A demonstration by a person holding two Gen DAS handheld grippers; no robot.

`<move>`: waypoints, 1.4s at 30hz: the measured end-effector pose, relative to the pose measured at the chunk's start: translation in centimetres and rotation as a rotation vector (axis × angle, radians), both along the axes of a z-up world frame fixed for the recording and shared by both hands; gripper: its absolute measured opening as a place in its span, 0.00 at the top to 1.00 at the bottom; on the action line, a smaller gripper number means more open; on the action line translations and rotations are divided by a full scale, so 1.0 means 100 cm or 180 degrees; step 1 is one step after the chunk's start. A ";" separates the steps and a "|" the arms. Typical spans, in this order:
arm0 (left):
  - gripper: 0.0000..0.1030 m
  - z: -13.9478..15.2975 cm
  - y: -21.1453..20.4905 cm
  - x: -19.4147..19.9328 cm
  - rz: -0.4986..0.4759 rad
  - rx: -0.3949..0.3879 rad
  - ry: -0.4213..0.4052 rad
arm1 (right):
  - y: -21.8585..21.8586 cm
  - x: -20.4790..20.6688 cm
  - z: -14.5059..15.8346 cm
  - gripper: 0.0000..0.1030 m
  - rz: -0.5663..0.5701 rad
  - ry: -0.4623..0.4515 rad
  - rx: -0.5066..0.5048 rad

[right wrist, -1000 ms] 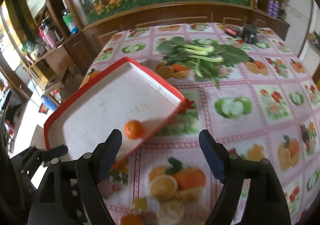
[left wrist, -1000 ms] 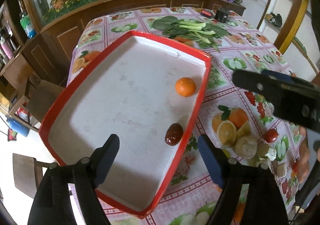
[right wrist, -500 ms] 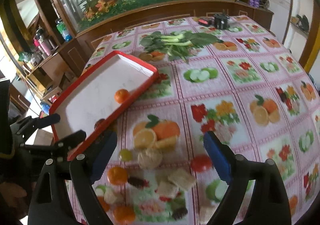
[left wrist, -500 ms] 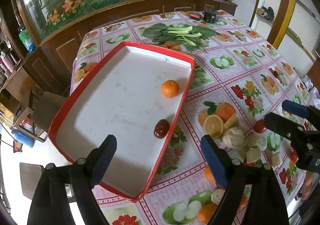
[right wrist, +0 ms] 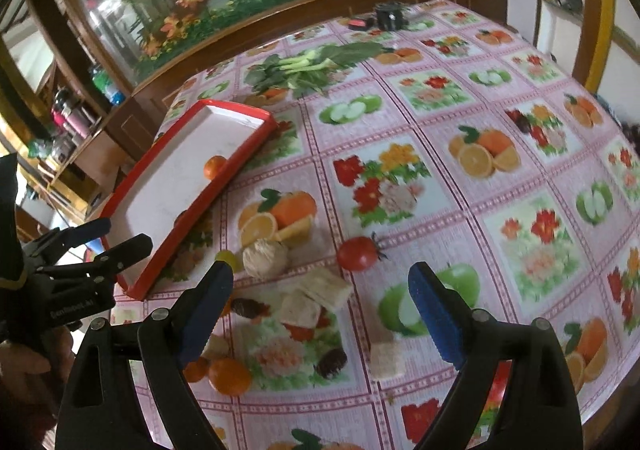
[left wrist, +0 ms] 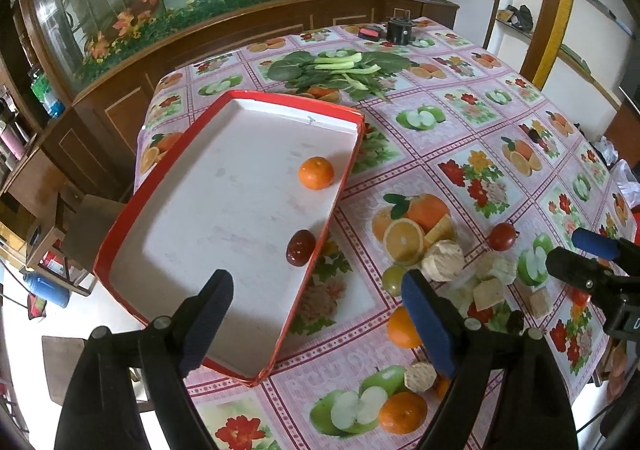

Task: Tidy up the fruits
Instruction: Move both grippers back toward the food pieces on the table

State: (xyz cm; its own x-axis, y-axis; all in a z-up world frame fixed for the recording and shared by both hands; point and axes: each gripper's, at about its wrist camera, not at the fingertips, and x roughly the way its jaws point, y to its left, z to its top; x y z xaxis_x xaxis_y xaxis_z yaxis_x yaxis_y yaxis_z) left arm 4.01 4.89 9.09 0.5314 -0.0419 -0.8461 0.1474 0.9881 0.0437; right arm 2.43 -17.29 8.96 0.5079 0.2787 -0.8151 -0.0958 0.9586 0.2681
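Observation:
A red-rimmed white tray [left wrist: 344, 177] [right wrist: 240, 165] lies on the table's left side, holding an orange [left wrist: 316, 173] [right wrist: 214, 167] and a dark red date [left wrist: 300, 248]. To its right lie loose items: a tomato [left wrist: 502, 236] [right wrist: 357, 254], a green grape [left wrist: 392, 278] [right wrist: 229, 258], oranges [left wrist: 402, 327] [right wrist: 229, 376], dates [right wrist: 331, 358] and beige chunks [right wrist: 265, 258]. My left gripper [left wrist: 320, 322] is open and empty above the tray's near end. My right gripper [right wrist: 320, 314] is open and empty above the loose pile.
A fruit-print cloth [right wrist: 440, 129] covers the table. Leafy greens [left wrist: 344, 67] [right wrist: 308, 63] lie at the far side, with a black object [left wrist: 399, 29] and a red one [left wrist: 370, 33] behind them. A wooden cabinet and an aquarium stand beyond the table.
Both grippers have pulled back and up from the tray. The right gripper has swung right, over the loose pile. The tray's contents have not moved.

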 end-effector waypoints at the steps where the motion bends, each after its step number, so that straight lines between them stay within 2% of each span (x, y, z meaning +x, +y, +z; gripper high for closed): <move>1: 0.15 0.000 -0.001 -0.001 -0.0010 -0.0001 0.0004 | -0.002 -0.001 -0.001 0.13 -0.0011 0.0012 0.0012; 4: 0.15 -0.001 -0.002 -0.004 -0.0044 -0.0028 0.0029 | -0.007 -0.007 -0.003 0.13 -0.0020 0.0040 0.0024; 8: 0.15 -0.006 0.006 -0.020 -0.0100 -0.0208 0.0124 | -0.009 -0.017 -0.004 0.13 0.0045 0.0063 0.0037; 12: 0.15 -0.021 0.010 -0.048 -0.0198 -0.0374 0.0337 | -0.013 -0.028 -0.008 0.13 0.0046 0.0082 -0.0008; 17: 0.15 -0.033 0.002 -0.086 -0.0424 -0.0422 0.0489 | -0.021 -0.040 -0.018 0.13 -0.0014 0.0186 -0.0003; 21: 0.15 -0.048 -0.002 -0.090 -0.0425 -0.0426 0.0617 | -0.031 -0.051 -0.024 0.13 -0.0069 0.0258 -0.0033; 25: 0.16 -0.055 -0.006 -0.087 -0.0423 -0.0433 0.0626 | -0.046 -0.059 -0.029 0.13 -0.0187 0.0354 -0.0013; 29: 0.25 -0.062 -0.013 -0.080 -0.0486 -0.0417 0.0666 | -0.065 -0.066 -0.027 0.14 -0.0357 0.0340 0.0011; 31: 0.33 -0.067 -0.018 -0.078 -0.0542 -0.0397 0.0712 | -0.074 -0.068 -0.025 0.14 -0.0429 0.0333 0.0006; 32: 0.36 -0.069 -0.019 -0.077 -0.0546 -0.0387 0.0733 | -0.078 -0.069 -0.025 0.16 -0.0456 0.0336 0.0004; 33: 0.43 -0.072 -0.020 -0.077 -0.0540 -0.0387 0.0762 | -0.079 -0.068 -0.025 0.26 -0.0450 0.0350 0.0012; 35: 0.47 -0.072 -0.019 -0.077 -0.0526 -0.0417 0.0728 | -0.076 -0.065 -0.028 0.39 -0.0386 0.0400 0.0032; 37: 0.62 -0.071 -0.019 -0.077 -0.0547 -0.0550 0.0764 | -0.067 -0.061 -0.029 0.47 -0.0291 0.0405 0.0045; 42: 0.62 -0.070 -0.020 -0.078 -0.0564 -0.0531 0.0773 | -0.036 -0.051 -0.034 0.54 -0.0016 0.0385 0.0010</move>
State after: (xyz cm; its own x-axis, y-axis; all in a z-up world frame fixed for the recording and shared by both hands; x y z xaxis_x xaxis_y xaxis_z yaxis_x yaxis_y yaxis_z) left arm -3.84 2.93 2.08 0.2875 -0.2639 -0.9207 0.3039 0.9368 -0.1736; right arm -2.63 -20.87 5.54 0.4072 0.2790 -0.8697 -0.0578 0.9582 0.2803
